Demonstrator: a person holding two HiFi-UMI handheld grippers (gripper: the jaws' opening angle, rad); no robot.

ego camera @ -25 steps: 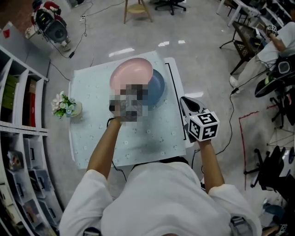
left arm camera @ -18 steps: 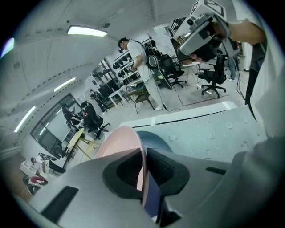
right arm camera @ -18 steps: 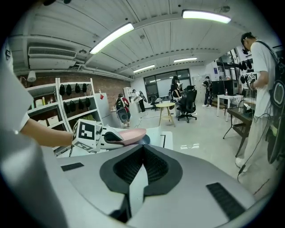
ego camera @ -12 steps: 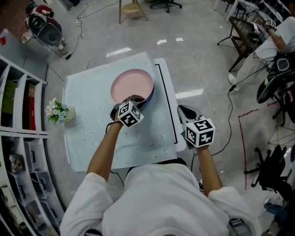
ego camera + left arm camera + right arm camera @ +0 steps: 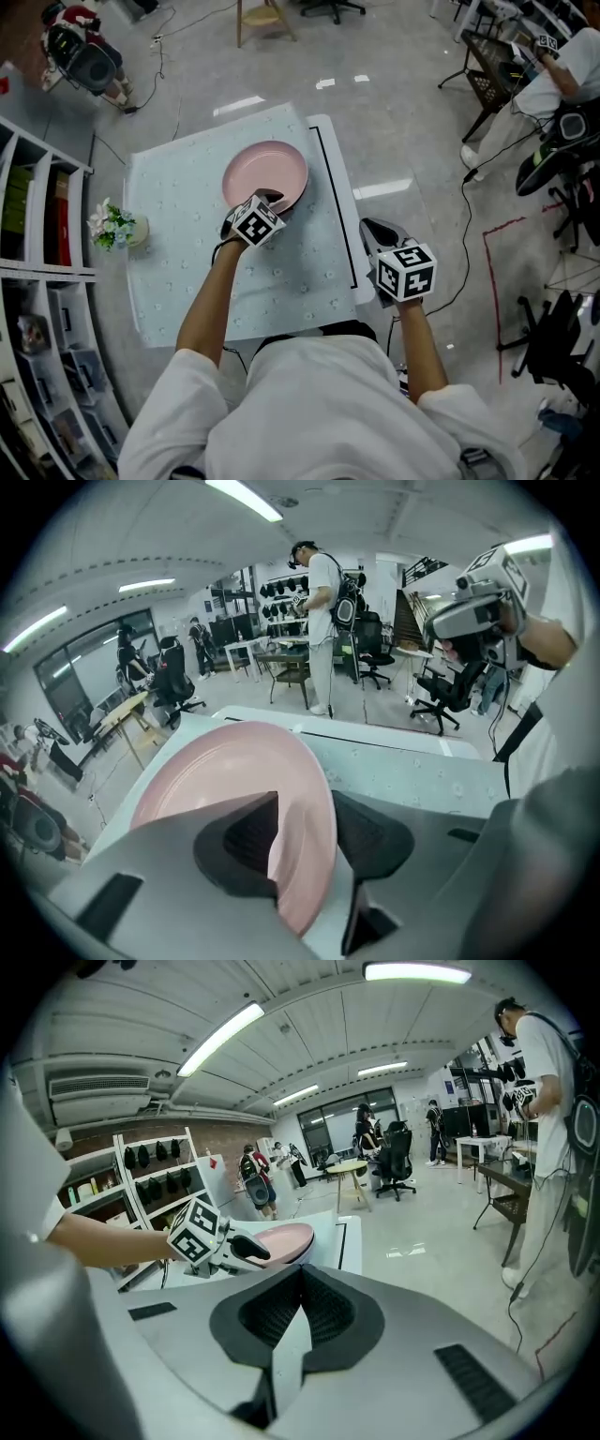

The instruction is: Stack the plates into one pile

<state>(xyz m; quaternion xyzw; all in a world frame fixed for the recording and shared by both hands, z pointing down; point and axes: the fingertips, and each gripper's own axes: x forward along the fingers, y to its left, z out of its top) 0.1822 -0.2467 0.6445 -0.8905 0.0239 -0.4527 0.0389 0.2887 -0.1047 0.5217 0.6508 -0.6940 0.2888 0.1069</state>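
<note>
A pink plate [image 5: 264, 173] lies flat on the far middle of the pale blue table [image 5: 187, 281]. Only a thin dark edge of the blue plate [image 5: 298, 199] shows under its near right rim. My left gripper [image 5: 267, 199] is at the plate's near rim, jaws opening. In the left gripper view the rim of the pink plate [image 5: 225, 780] runs between the jaws of the left gripper [image 5: 309, 836], and the pads stand just off it. My right gripper [image 5: 370, 225] hovers shut and empty past the table's right edge. The right gripper view shows it [image 5: 298, 1326] shut, facing the pink plate [image 5: 286, 1238] and the left gripper [image 5: 246, 1249].
A small pot of flowers [image 5: 117, 225] stands at the table's left edge. Shelving [image 5: 28, 234] runs along the left wall. Cables, office chairs [image 5: 562, 178] and a seated person lie on the floor to the right. A wooden stool [image 5: 267, 19] stands beyond the table.
The pink plate, earlier held tilted over the blue plate, has come down flat on it and covers it. The left gripper's jaws have spread. The right gripper barely moved.
</note>
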